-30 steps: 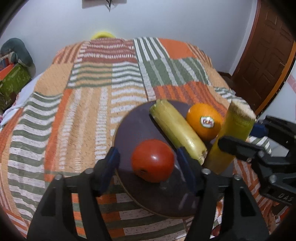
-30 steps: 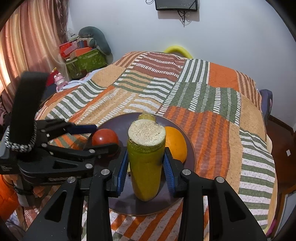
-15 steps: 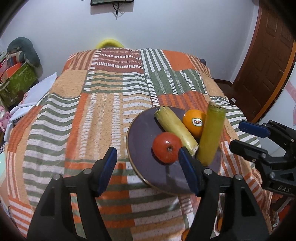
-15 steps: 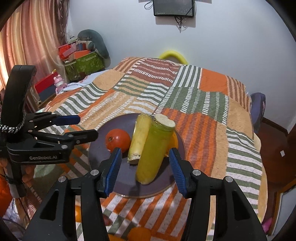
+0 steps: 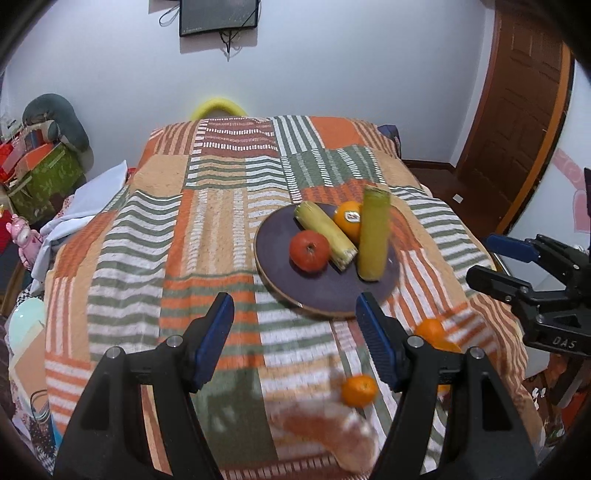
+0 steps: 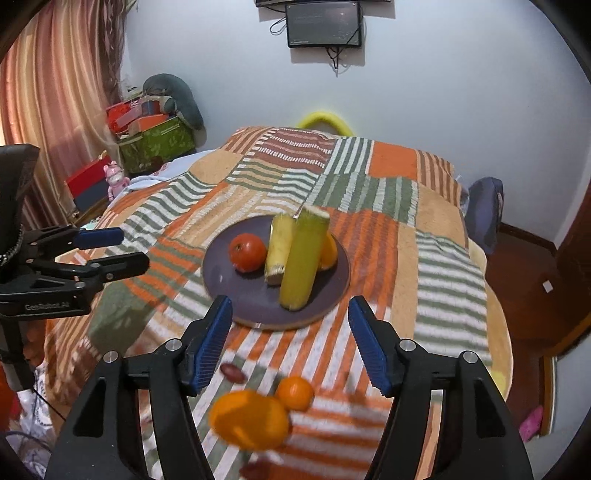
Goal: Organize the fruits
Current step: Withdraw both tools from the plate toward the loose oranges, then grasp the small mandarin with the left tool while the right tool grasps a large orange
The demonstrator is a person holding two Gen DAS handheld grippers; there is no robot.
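The green-yellow stalk (image 6: 303, 258) now stands alone on the plate (image 6: 221, 277) mid-bed, beside corn (image 6: 277, 247), tomato (image 6: 247, 253) and orange (image 5: 349, 223); right tool (image 6: 288, 343), jaws opening and empty, has backed off, left tool (image 5: 295, 339) open and empty too – loose oranges (image 6: 295, 393) near the bed's front edge come next

A plate (image 5: 273, 280) lies on the bed (image 5: 221, 206), toward its right side and near end. On the plate, a tomato (image 5: 309, 250) sits at the left, a corn cob (image 5: 325, 233) lies just right of it, an orange (image 5: 349, 223) sits behind, and a cut stalk piece (image 5: 373, 236) stands upright at the right. Nearer than the plate, two small oranges (image 6: 294, 393) and a larger fruit (image 6: 249, 419) lie on the bed. A screen (image 5: 218, 16) hangs on the wall behind.
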